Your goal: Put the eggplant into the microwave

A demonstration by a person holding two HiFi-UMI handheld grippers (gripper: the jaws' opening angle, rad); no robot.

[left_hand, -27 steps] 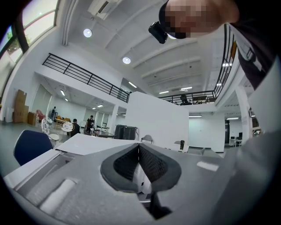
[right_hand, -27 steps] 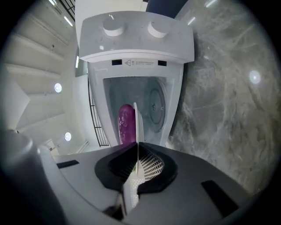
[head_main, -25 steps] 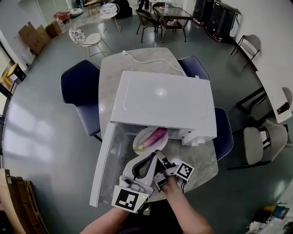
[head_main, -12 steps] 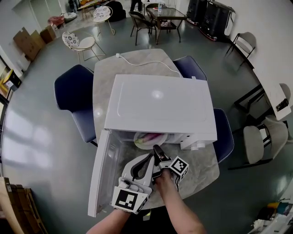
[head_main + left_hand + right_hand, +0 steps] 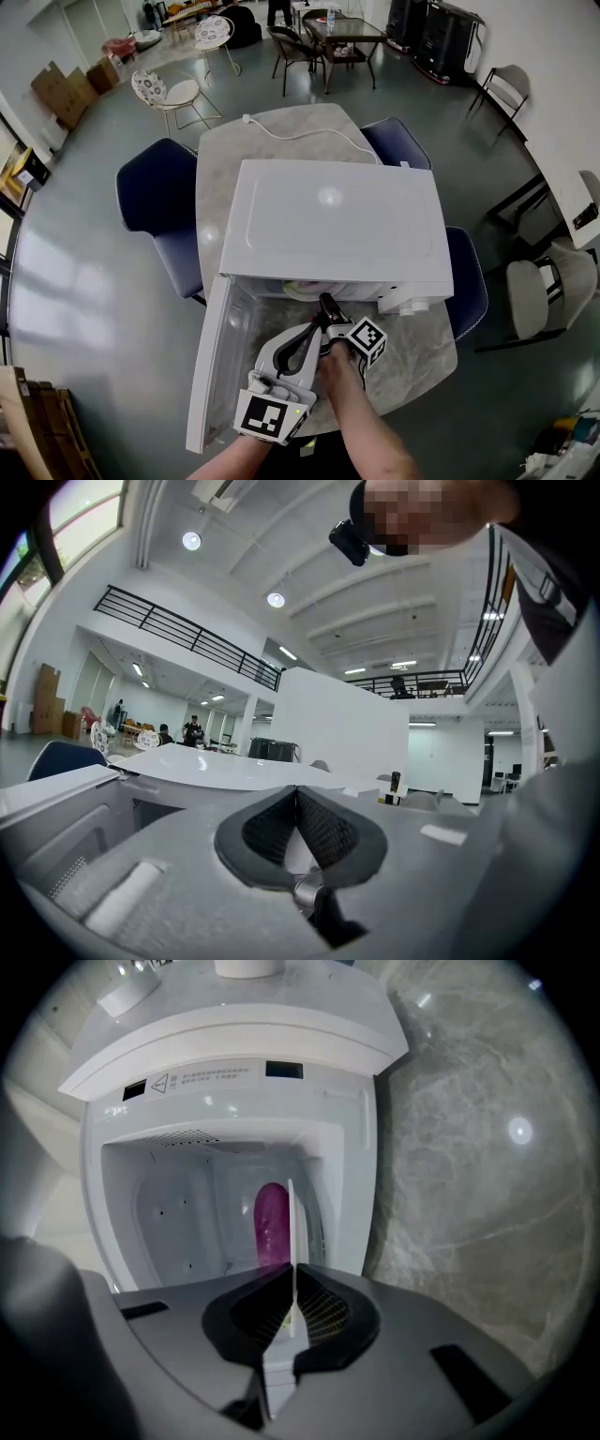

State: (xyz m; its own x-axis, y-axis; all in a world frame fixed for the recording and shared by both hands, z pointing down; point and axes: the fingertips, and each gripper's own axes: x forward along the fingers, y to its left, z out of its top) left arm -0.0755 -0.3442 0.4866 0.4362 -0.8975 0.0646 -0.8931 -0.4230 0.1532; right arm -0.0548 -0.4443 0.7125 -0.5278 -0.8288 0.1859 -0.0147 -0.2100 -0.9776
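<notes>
Pinching a plate point(image 5: 292, 1206), right gripper point(image 5: 326, 305) faces microwave point(image 5: 328, 220) on marble table point(image 5: 412, 352) among chairs point(image 5: 155, 192); left gripper's point(image 5: 314, 333) jaws touch.

The left forearm point(image 5: 223, 462) and right forearm point(image 5: 372, 437) reach forward from the bottom edge of the head view, close together. The left gripper point(image 5: 312, 335) points forward and tilts upward, its jaws pressed together with nothing between them. The right gripper point(image 5: 326, 305), held in the right hand point(image 5: 339, 373), lies just beside it and further forward, its jaws clamped on the thin rim of a white plate point(image 5: 292, 1227).
</notes>
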